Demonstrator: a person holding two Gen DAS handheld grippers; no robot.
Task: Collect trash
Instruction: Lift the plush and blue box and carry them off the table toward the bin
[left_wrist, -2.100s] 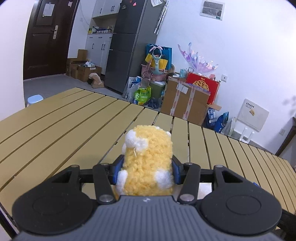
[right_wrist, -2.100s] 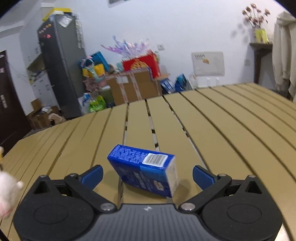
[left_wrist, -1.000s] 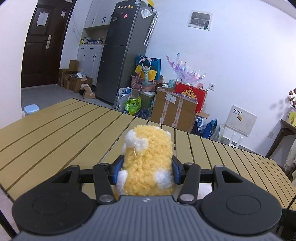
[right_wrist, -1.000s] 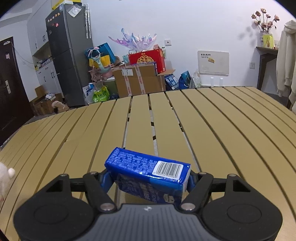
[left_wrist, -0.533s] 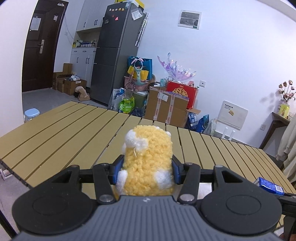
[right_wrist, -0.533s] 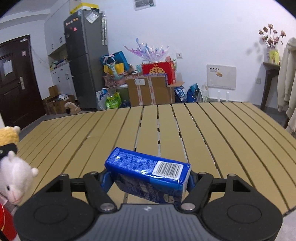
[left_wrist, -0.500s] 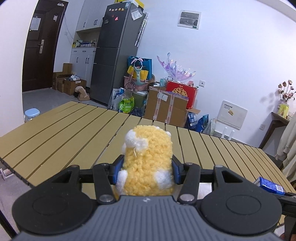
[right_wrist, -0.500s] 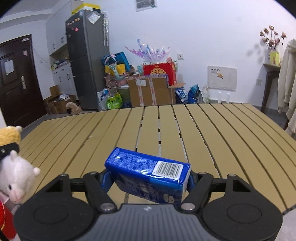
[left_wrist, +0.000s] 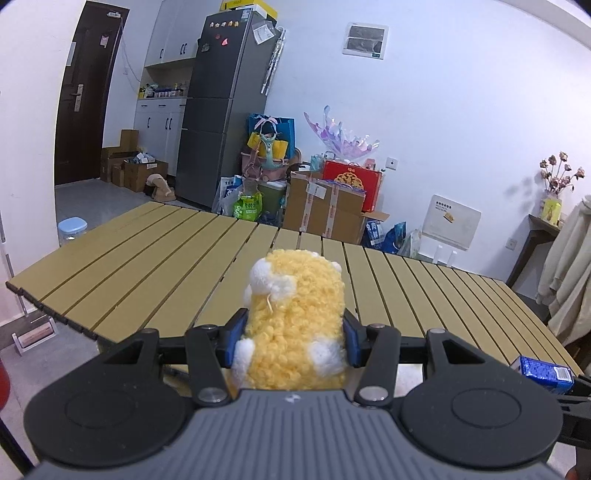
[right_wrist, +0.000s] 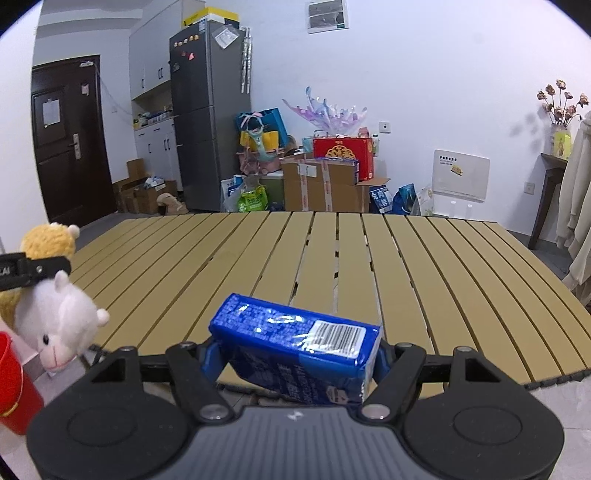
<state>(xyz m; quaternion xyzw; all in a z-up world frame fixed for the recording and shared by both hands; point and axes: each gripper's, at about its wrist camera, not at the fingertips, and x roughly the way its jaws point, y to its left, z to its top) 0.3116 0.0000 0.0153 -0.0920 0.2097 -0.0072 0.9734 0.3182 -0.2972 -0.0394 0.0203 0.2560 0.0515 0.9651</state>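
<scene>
My left gripper (left_wrist: 293, 338) is shut on a fluffy yellow plush toy (left_wrist: 295, 317) with white patches, its blue pads pressed into both sides. The same plush toy (right_wrist: 55, 306) shows its white face at the left edge of the right wrist view, clamped in the left gripper (right_wrist: 33, 271). My right gripper (right_wrist: 295, 363) is shut on a blue shiny box (right_wrist: 295, 347) with a barcode label, held tilted. That blue box (left_wrist: 543, 373) also peeks in at the right edge of the left wrist view. Both grippers hang off the near edge of the slatted yellow table (right_wrist: 332, 258).
A red bucket (right_wrist: 14, 384) stands on the floor at the lower left of the right wrist view. Beyond the table's far side are cardboard boxes (right_wrist: 325, 184), bags and a grey fridge (right_wrist: 210, 114). A coat (right_wrist: 576, 206) hangs at the right.
Both grippers have drawn back from the table and risen a little, each keeping its hold. The table's near edge, the floor and the red bucket have come into view.
</scene>
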